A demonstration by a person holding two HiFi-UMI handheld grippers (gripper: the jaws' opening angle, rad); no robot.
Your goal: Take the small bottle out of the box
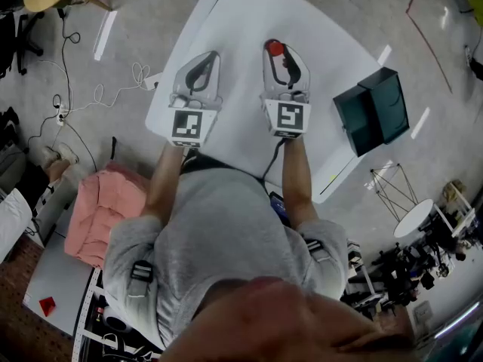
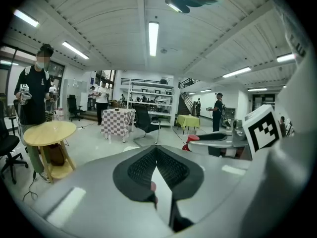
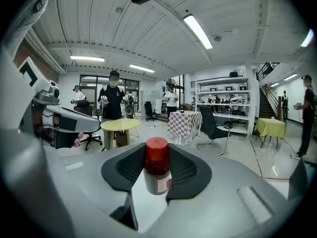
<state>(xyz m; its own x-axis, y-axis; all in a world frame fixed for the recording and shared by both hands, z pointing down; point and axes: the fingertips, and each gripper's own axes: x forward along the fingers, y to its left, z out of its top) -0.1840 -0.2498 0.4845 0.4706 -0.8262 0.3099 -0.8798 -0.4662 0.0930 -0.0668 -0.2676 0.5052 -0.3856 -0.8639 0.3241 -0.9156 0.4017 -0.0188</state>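
The small bottle, with a red cap and a pale label, stands upright between the black pads of my right gripper, which is shut on it. In the head view the red cap shows at the tip of the right gripper, above the white table. The dark green box sits at the table's right edge, well right of that gripper. My left gripper hovers beside the right one; its pads meet at the tips with nothing between them.
A pink cloth and cables lie on the floor to the left of the table. Past the table stand a round yellow table, a checkered table, office chairs and several people.
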